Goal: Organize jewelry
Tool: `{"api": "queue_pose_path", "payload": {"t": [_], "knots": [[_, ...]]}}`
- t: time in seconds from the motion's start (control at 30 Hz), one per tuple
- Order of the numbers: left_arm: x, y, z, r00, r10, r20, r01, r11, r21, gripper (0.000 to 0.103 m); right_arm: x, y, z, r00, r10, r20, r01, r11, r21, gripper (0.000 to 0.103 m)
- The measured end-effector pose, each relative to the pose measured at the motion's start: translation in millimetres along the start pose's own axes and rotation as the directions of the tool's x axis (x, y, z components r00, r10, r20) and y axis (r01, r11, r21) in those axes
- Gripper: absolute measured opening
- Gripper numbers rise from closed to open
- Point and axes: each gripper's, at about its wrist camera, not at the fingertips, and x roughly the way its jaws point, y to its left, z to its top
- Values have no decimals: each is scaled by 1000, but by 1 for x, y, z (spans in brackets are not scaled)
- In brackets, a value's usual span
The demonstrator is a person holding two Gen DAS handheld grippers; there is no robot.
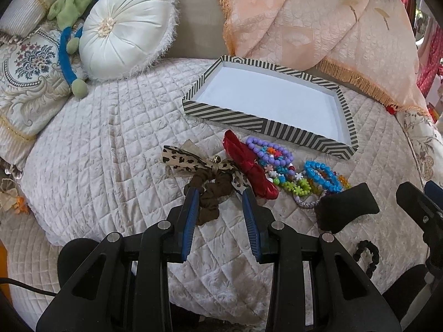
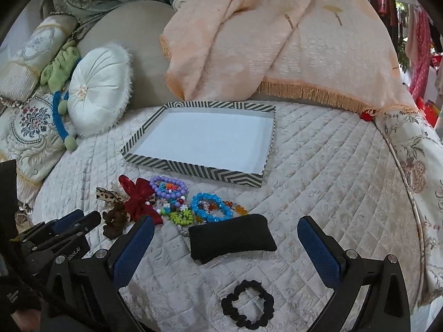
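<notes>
A striped tray (image 1: 260,121) (image 2: 193,170) with a white floor lies on the quilted bed. In front of it lies a pile: a brown leopard-print scrunchie (image 1: 211,186) (image 2: 115,217), a red bow (image 1: 249,166) (image 2: 138,199), purple bead bracelets (image 1: 270,153) (image 2: 167,188), a blue bead bracelet (image 1: 322,175) (image 2: 211,207), a black cushion (image 1: 346,207) (image 2: 231,236), and a black scrunchie (image 1: 368,257) (image 2: 247,303). My left gripper (image 1: 218,193) is open, its tips on either side of the brown scrunchie. My right gripper (image 2: 225,232) is open wide around the black cushion.
A round white pillow (image 1: 124,30) (image 2: 97,91), a green and blue soft toy (image 1: 72,44) and patterned cushions (image 1: 27,83) lie at the back left. A peach fringed blanket (image 1: 318,27) (image 2: 277,41) drapes behind the tray.
</notes>
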Motion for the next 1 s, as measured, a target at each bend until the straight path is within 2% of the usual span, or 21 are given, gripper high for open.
{"api": "queue_pose_path", "payload": {"t": [1.0], "knots": [[-1,1,-3,1000,-16,-13,15,1000,-17,32,7,12,-7,999,2,-38,-2,1000,-16,103]]}}
